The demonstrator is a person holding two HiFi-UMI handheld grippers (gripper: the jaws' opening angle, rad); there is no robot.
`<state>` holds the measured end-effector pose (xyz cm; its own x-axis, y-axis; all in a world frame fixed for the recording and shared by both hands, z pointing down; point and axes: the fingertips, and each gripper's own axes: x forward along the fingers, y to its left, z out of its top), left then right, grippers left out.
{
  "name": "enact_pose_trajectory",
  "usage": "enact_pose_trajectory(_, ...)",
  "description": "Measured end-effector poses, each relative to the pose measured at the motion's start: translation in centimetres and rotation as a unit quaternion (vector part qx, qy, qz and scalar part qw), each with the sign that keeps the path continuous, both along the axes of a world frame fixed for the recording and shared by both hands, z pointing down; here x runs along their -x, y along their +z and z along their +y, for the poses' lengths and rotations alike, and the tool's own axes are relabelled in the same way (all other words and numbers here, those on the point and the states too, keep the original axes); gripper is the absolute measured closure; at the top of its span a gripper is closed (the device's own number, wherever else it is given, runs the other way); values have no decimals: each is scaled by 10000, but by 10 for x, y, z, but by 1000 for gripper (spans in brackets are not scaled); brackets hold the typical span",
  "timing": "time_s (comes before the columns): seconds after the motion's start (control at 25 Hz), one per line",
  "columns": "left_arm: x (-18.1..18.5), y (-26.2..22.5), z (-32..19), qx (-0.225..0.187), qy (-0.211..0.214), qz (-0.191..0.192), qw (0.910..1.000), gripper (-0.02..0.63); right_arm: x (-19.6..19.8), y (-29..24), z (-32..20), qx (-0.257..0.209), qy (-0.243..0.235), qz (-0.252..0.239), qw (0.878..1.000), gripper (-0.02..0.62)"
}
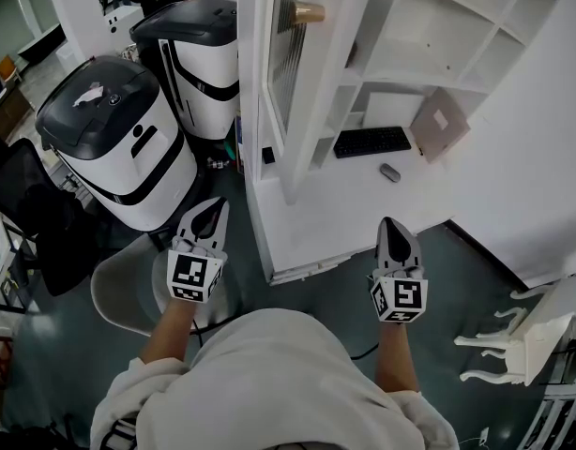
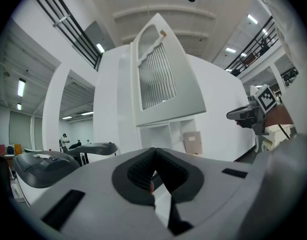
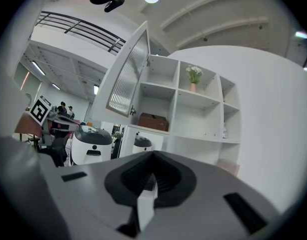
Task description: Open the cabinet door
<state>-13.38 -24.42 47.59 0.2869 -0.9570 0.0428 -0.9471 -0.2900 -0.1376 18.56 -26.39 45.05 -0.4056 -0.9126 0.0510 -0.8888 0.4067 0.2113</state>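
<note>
**Door swung wide, both grippers idle**

Cabinet door, w/ ribbed glass panel and brass knob, stands swung well out from the left side of the white shelf unit, edge-on to the person. By the look of it the opening is done or nearly so. If more swing is wanted, best pinch the knob and pull along the hinge arc, slow and w/o yanking. The door's free edge should stay off the machines to its left.

Left gripper has its jaws pressed together w/ nothing between. Right gripper is the same, closed and empty. Both sit low and level, well apart from the door and touching nothing.

Count:
- 1 door, 1 knob, 2 grippers.
- 2 white-and-black machines: near one, far one.
- On the desk surface: 1 keyboard, 1 mouse, 1 beige board leaning beside them.
- On the shelves, per right gripper view: 1 brown box, 1 flower vase.
</note>
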Motion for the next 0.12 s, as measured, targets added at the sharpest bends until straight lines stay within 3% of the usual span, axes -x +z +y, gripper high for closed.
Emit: enact_pose_trajectory(0.12, 0, 0, 0, 9, -3, -22, 10000, 607, 0, -1, 0, 10, -8, 4, 10000, 594)
